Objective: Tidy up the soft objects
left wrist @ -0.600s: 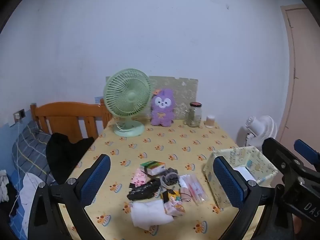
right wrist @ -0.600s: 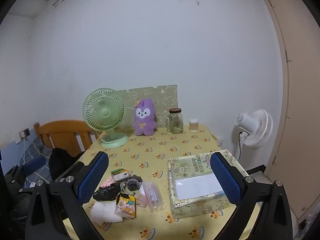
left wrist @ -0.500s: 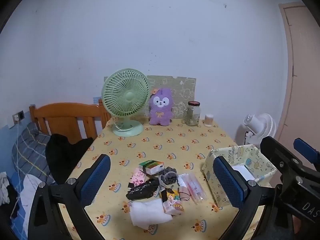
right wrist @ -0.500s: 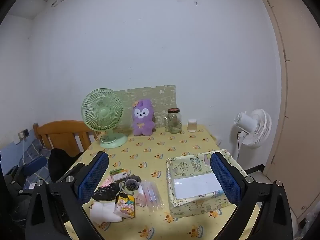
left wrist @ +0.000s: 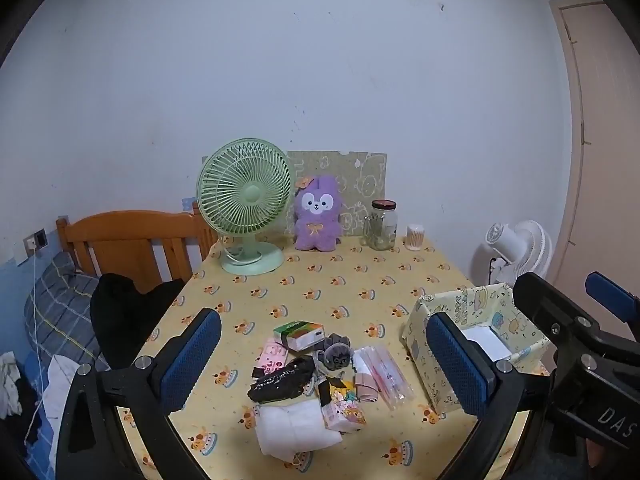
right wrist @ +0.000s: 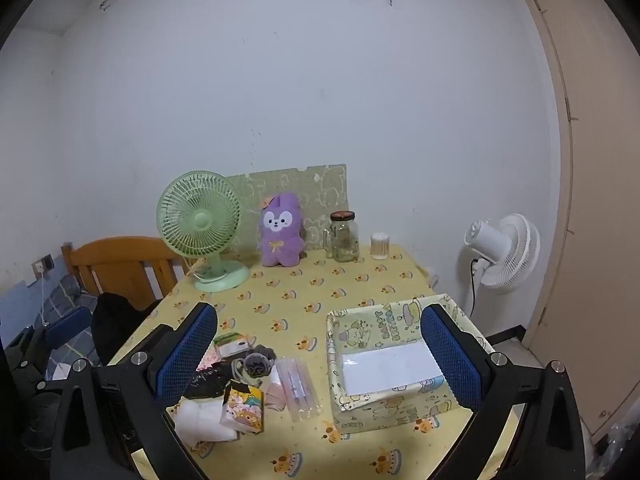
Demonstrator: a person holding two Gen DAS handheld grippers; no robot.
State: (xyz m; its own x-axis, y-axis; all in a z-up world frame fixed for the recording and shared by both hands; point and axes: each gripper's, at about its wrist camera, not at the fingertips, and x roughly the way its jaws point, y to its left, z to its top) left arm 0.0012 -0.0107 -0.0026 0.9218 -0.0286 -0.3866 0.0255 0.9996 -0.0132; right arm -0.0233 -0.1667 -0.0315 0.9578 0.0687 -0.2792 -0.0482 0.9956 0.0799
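Observation:
A pile of small soft things lies near the table's front edge: a white folded cloth (left wrist: 294,426), a black packet (left wrist: 280,378), a grey scrunchie (left wrist: 338,354), a green tissue pack (left wrist: 300,330), a pink packet (left wrist: 273,356), a cartoon tissue pack (left wrist: 344,412) and a clear pink-striped pouch (left wrist: 386,372). The pile also shows in the right wrist view (right wrist: 244,388). A yellow cartoon-print box (right wrist: 388,360) stands open to its right (left wrist: 476,340). My left gripper (left wrist: 324,364) is open above the pile. My right gripper (right wrist: 316,364) is open above the table, between pile and box. Both are empty.
At the table's back stand a green desk fan (left wrist: 246,204), a purple plush (left wrist: 318,212), a glass jar (left wrist: 380,224) and a small white container (left wrist: 415,236). A wooden headboard (left wrist: 132,240) and a bed are left. A white floor fan (right wrist: 500,252) and a door are right.
Both views have lifted slightly, so the table and its objects sit a little lower in frame. Both grippers stay open and empty. Nothing on the table has moved.

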